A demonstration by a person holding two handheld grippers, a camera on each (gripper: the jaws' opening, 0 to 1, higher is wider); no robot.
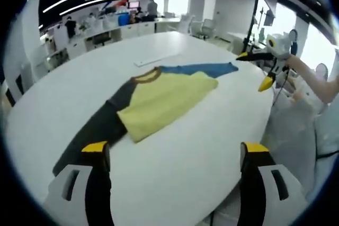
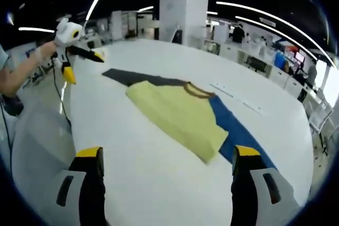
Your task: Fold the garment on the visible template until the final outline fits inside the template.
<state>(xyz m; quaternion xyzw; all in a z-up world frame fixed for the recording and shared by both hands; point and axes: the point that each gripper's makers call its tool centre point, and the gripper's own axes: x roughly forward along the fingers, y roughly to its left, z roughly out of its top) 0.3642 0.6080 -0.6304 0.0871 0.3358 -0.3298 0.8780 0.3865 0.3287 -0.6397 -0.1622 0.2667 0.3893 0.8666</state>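
I had the left tool [image 1: 175, 154] wide open, empty, above the white table [image 1: 185, 183]. T-shirt [image 1: 159, 99] lay flat w/ both sleeves out. Right tool [image 2: 167, 157] also open, empty. No template outline seen, so I risked folding off-target; uneven grabs could've bunched the cloth.

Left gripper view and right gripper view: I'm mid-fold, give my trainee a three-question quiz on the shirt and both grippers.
1. True or false: the left gripper grips the dark sleeve.
2. Which colour is the shirt body? A) red B) yellow C) green
3. Fill in: the blue sleeve lies flat on the white ____.

Key:
1. False; its jaws stand open, off the cloth.
2. B.
3. Table. The right gripper is also open above it.
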